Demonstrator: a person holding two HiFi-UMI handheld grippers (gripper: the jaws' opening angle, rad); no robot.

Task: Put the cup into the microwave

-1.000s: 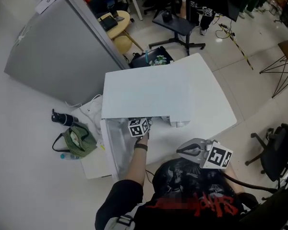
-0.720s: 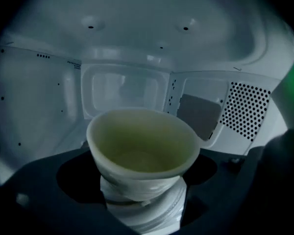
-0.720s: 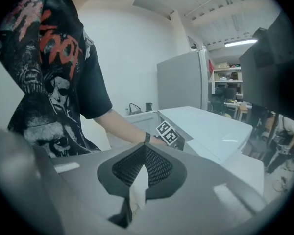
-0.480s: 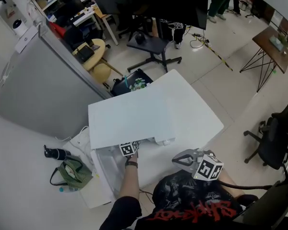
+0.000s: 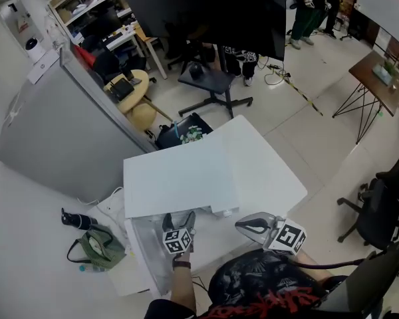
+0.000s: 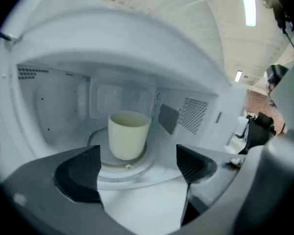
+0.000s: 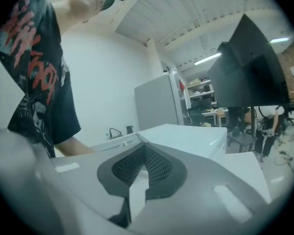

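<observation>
- Cream plastic by the look of it: one cup [image 6: 129,135], plain and smooth, is standing upright on the turntable [image 6: 154,164] inside the single white microwave [image 6: 137,58].
- Two grippers are working here. The left gripper [image 6: 137,168] is opening its jaws wide, and nothing is sitting between the pads.
- That cup is resting deeper in the cavity, beyond the jaws, lined up with their gap, touching neither.
- The right gripper [image 7: 146,175] is hanging over the white table [image 5: 266,171] beside the microwave, jaws pressed together, gripping nothing.
</observation>
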